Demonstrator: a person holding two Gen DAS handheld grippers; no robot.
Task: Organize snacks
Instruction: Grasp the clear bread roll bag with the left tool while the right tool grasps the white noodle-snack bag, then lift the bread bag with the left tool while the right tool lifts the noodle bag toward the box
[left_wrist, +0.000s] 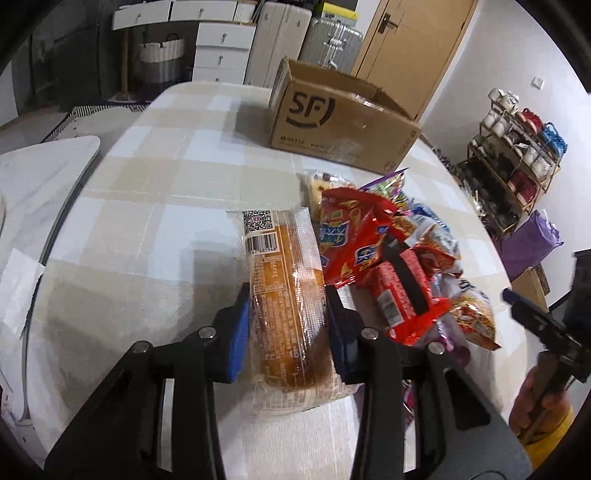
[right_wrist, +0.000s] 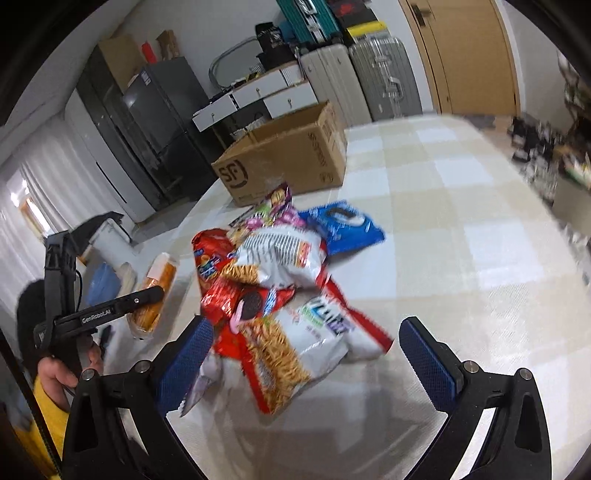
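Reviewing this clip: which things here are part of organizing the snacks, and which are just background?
Part of the job:
- bread pack, clamped in the left hand-held gripper
- snack pile
- blue cookie pack
- open cardboard box
- right hand-held gripper, open over the pile

Just lying about:
- suitcases
- white drawers
- woven basket
- shelf rack
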